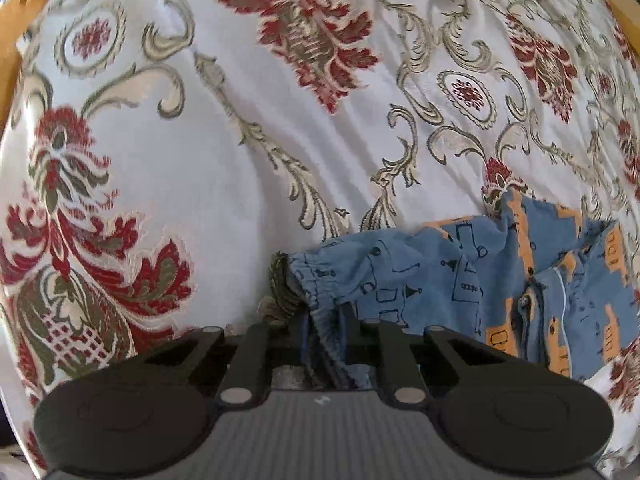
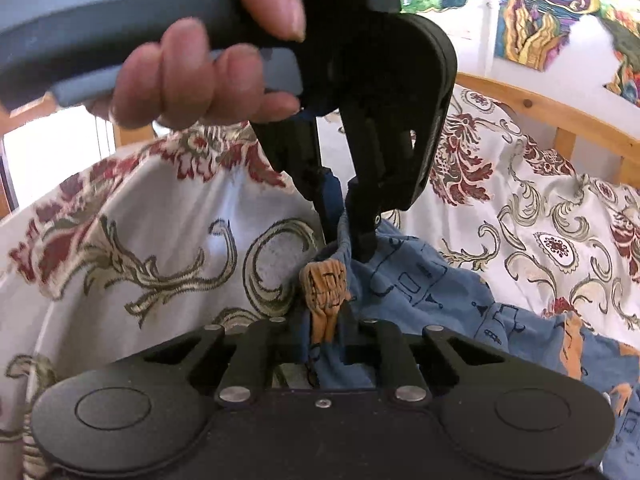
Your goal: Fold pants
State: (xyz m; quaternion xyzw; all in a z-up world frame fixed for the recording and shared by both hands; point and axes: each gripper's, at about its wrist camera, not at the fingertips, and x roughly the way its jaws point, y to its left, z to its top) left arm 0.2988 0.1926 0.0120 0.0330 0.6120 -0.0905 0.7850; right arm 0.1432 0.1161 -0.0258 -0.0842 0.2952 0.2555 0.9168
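The pants are blue with orange and dark prints and lie bunched on a floral bedspread at the lower right of the left wrist view. My left gripper points down and is shut on their gathered elastic edge. In the right wrist view the pants trail off to the right. The right gripper is shut on a bunched orange and blue fold of them. Just beyond it, a person's hand holds the left gripper, which pinches the same edge of the cloth.
A white bedspread with red and olive floral patterns covers the bed. A wooden bed frame runs along the far side. Colourful pictures hang on the wall behind it.
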